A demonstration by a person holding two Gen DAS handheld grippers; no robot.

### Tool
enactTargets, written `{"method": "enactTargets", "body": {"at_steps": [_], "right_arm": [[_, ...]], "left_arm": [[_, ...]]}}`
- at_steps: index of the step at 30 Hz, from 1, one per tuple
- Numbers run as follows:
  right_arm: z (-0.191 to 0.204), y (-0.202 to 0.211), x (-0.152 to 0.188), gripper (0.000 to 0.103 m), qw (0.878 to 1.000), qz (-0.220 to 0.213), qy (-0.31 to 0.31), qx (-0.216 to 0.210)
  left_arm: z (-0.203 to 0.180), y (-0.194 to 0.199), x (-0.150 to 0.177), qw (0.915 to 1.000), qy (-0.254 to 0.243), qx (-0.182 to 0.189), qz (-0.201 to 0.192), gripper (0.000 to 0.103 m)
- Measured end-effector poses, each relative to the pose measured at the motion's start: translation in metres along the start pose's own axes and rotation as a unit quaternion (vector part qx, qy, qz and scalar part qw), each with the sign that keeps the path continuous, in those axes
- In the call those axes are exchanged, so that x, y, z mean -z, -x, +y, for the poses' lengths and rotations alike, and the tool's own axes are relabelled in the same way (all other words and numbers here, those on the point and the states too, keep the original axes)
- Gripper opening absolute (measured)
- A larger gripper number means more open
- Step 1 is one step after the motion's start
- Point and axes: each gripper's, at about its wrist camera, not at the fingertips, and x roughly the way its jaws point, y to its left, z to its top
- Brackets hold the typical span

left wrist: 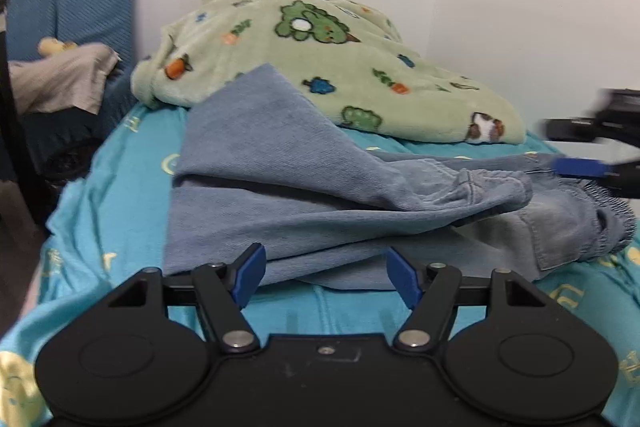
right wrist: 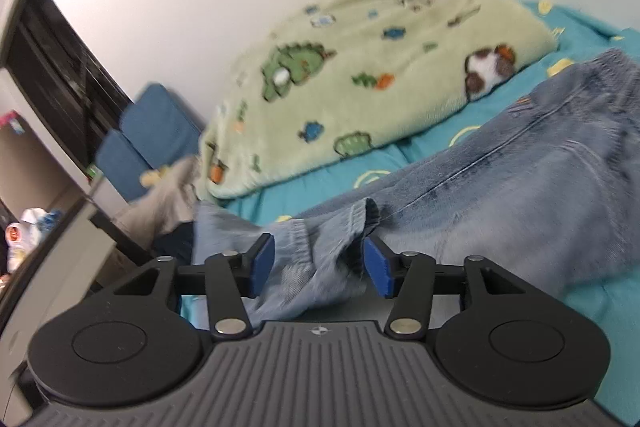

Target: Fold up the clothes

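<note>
Left gripper (left wrist: 326, 277), bottom centre of the left wrist view: jaws partly apart, nothing between the blue pads, near folded edge of the jeans (left wrist: 320, 195) just beyond the tips, no contact that I can see. Right gripper (right wrist: 319, 263), bottom centre of its view: jaws also partly apart; a bunched hem or cuff of the jeans (right wrist: 500, 187) sits in the gap, pads not pressing on it as far as the blur lets me tell, so I read it as not gripped. The jeans lie mid-frame on the teal bedsheet (left wrist: 120, 187), already doubled over with one leg panel laid diagonally across the top and the elastic waistband at right of the left view. Handling, my judgement: soft corduroy-like denim, medium weight, limp, drapes and slides over itself; layers will shift if dragged, not fragile. Best holds are the thick bits: the waistband and the stitched hems, pinching through all layers at the folded edge; a single-layer pinch would peel the stack apart. Behind the jeans, upper middle of both views, is a heaped green fleece blanket (left wrist: 320, 59) with cartoon print, lying on the same sheet, one leg panel's tip against it. Far upper left: blue cushions (left wrist: 80, 3) against the white wall.
</note>
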Motion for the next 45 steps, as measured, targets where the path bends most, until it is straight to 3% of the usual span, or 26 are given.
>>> {"method": "enactTargets", "body": {"at_steps": [4, 9, 14, 15, 17, 18, 23, 27, 30, 34, 37, 39, 41, 45], "right_arm": [[-0.008, -0.070, -0.019, 0.056, 0.999, 0.040, -0.019, -0.003], [-0.012, -0.145, -0.020, 0.054, 0.994, 0.100, -0.012, 0.036], [-0.010, -0.164, -0.014, 0.032, 0.994, 0.103, -0.020, 0.029], [-0.008, -0.162, -0.014, 0.018, 0.994, 0.101, -0.017, 0.034], [-0.001, -0.154, -0.016, 0.015, 0.995, 0.085, -0.002, 0.050], [0.005, -0.148, -0.020, 0.003, 0.996, 0.066, 0.021, 0.053], [0.051, -0.107, -0.036, 0.003, 0.987, -0.037, 0.148, 0.052], [0.065, -0.095, -0.051, 0.001, 0.976, -0.092, 0.187, 0.069], [0.042, -0.112, -0.050, 0.002, 0.971, -0.076, 0.186, 0.126], [-0.014, -0.144, -0.025, 0.004, 0.969, 0.022, 0.155, 0.193], [-0.031, -0.147, -0.009, 0.011, 0.966, 0.059, 0.145, 0.203], [-0.032, -0.140, -0.009, 0.020, 0.968, 0.055, 0.135, 0.205], [-0.028, -0.128, -0.017, 0.040, 0.972, 0.031, 0.123, 0.199], [-0.004, -0.112, -0.032, 0.044, 0.982, -0.012, 0.107, 0.156]], "left_arm": [[0.001, 0.003, -0.002, 0.9998, -0.011, 0.011, -0.010, 0.064], [0.014, 0.000, -0.009, 0.9996, -0.013, 0.003, -0.025, 0.064], [0.031, -0.004, -0.010, 0.9997, 0.018, 0.014, -0.009, 0.064], [0.034, -0.004, -0.010, 0.9995, 0.025, 0.017, -0.005, 0.064], [0.039, -0.004, -0.010, 0.9988, 0.042, 0.022, 0.005, 0.064], [0.040, -0.004, -0.009, 0.9985, 0.047, 0.024, 0.008, 0.064], [0.038, 0.004, -0.012, 0.9989, 0.042, 0.022, -0.003, 0.064], [0.039, 0.009, -0.013, 0.9991, 0.038, 0.018, -0.011, 0.064], [0.044, 0.008, -0.013, 0.9986, 0.048, 0.022, -0.007, 0.064], [0.049, 0.005, -0.011, 0.9985, 0.051, 0.020, -0.003, 0.064], [0.050, 0.003, -0.011, 0.9979, 0.059, 0.026, 0.003, 0.064], [0.050, 0.004, -0.012, 0.9977, 0.061, 0.030, 0.003, 0.064], [0.049, 0.006, -0.014, 0.9975, 0.063, 0.033, 0.000, 0.064], [0.048, 0.009, -0.015, 0.9971, 0.066, 0.038, -0.004, 0.064]]}}
